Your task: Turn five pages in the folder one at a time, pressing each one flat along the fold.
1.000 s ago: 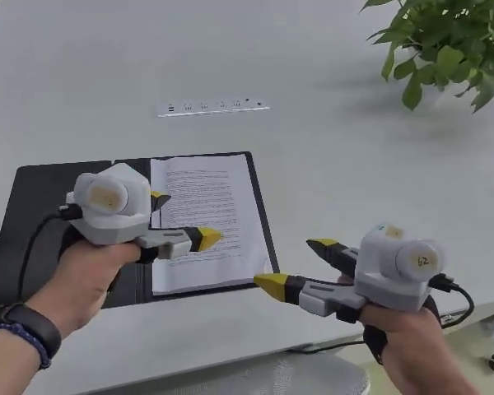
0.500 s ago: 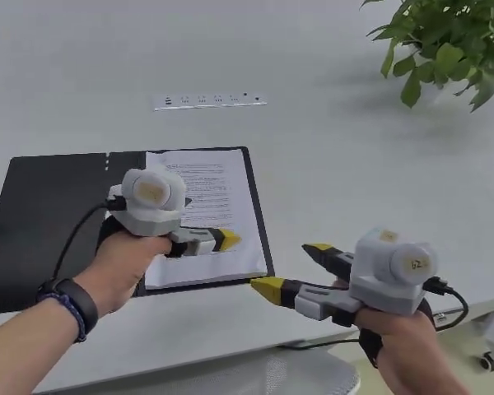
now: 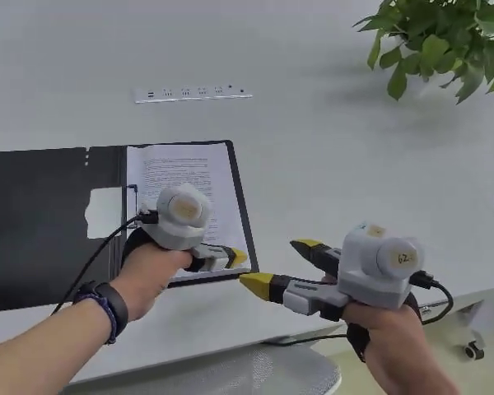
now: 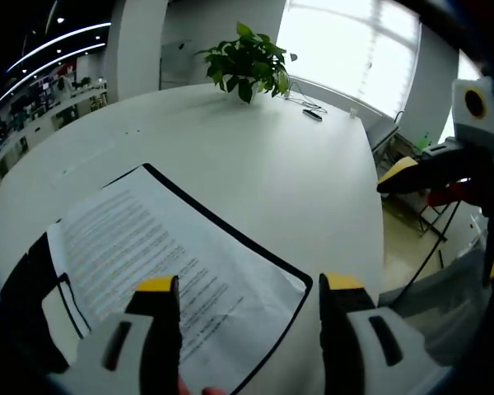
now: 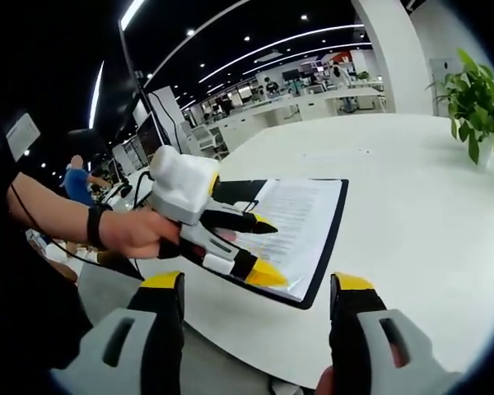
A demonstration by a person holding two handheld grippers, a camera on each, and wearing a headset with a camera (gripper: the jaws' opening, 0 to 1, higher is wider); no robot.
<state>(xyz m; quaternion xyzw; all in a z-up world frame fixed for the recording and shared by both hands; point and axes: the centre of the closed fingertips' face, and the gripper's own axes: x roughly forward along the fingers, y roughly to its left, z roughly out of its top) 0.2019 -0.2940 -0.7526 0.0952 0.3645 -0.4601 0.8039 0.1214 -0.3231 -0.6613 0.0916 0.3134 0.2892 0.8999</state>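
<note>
Black flat folder [image 3: 33,230] lies open on the white table [image 3: 337,156] in the head view, a white printed page [image 3: 185,185] on its right half and a small white slip [image 3: 105,212] on the left inside cover. The left gripper [image 3: 230,257] sits over the page's lower right corner. Whether its tip touches the paper, I cannot tell from here. The right gripper [image 3: 281,265] hovers off the folder, just beside that corner, jaws spread wide and holding nothing. A white power strip [image 3: 193,93] and a green potted plant [image 3: 445,41] lie well beyond.

In the left gripper view, the left gripper [image 4: 249,288] has its jaws wide, one over the printed page [image 4: 148,247] and the other past the folder's black edge [image 4: 230,234] over bare table, with nothing gripped. The right gripper [image 4: 453,206] waits at the side.

In the right gripper view, the right gripper [image 5: 257,288] is spread wide and empty, pointed at the left gripper [image 5: 266,249] and the page corner [image 5: 300,218].

The sheet looks thin, light and floppy, while the cover seems stiff enough to stay put. The free lower right corner is probably the best place to pinch, lightly, so that one sheet lifts and not two. Smooth jaw tips may slip on the paper.
</note>
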